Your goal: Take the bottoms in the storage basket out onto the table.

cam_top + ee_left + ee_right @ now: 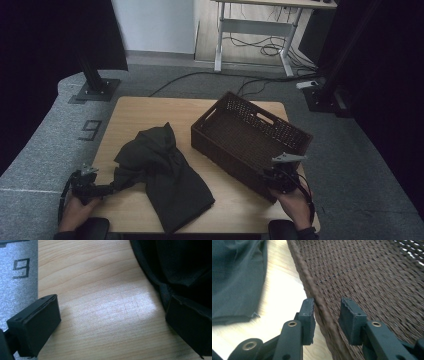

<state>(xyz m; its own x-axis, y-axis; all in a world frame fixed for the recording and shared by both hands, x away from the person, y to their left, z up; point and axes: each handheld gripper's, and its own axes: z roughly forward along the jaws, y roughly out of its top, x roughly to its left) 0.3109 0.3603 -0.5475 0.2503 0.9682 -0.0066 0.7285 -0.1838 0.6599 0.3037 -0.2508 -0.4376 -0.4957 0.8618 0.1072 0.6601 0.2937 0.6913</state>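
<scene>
Grey carpet runs around the pale wooden surface (150, 112) where I work, with black curtains at both sides and a white-legged desk (260, 30) over tangled cables at the back. On the carpet just off the surface's left edge a dark stencilled mark (90, 130) reads like a "9", and it shows again in my left gripper view. A dark, nearly black crumpled cloth garment (162, 175) lies on the left half of the surface, bunched into a peak at its far end and spreading flat and wide toward my edge, with soft folds across it. A dark brown woven rectangular basket (220, 112) sits to its right, turned at an angle, its walls pierced with small holes and a slot handle cut in the far side; it holds nothing that I can see. My left gripper (107, 190) lies low at the near left corner, its fingers (35, 325) spread wide over bare wood, one of them right at the garment's edge, though I cannot tell whether it touches the fabric. My right gripper (280, 172) is at the basket's near right corner, its fingers (308, 315) parted and straddling the braided rim, one outside the wall and one inside, not pressed onto it.
</scene>
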